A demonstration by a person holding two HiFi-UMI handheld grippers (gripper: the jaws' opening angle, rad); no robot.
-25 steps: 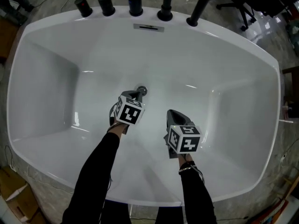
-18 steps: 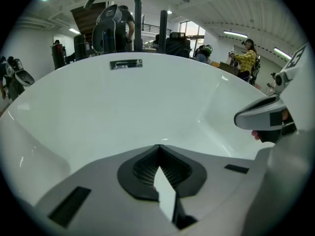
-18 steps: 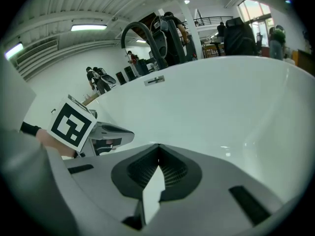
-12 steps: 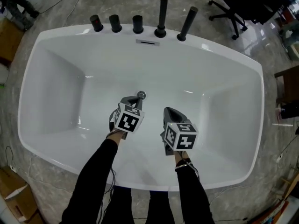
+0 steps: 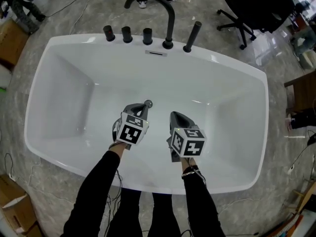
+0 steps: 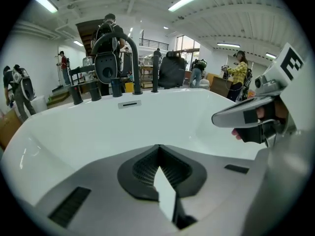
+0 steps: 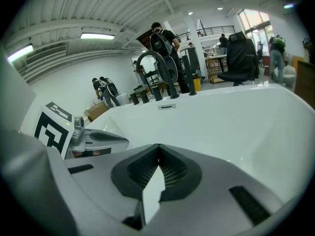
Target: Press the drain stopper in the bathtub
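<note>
The drain stopper (image 5: 148, 103) is a small round chrome disc lying flat on the floor of the white bathtub (image 5: 64, 98). It lies just ahead of the left gripper's tip and ahead and to the left of the right gripper. The left gripper (image 5: 143, 107) points at the stopper with its jaws pressed together at the tips and nothing between them. Whether the tip touches the disc cannot be told, as the jaws' own bulk hides it in the left gripper view. The right gripper (image 5: 174, 115) hangs just beside the left one, apart from it, its jaws likewise brought together and empty. Beyond both, a black spout (image 5: 168, 19) rises from the tub's far rim.
</note>
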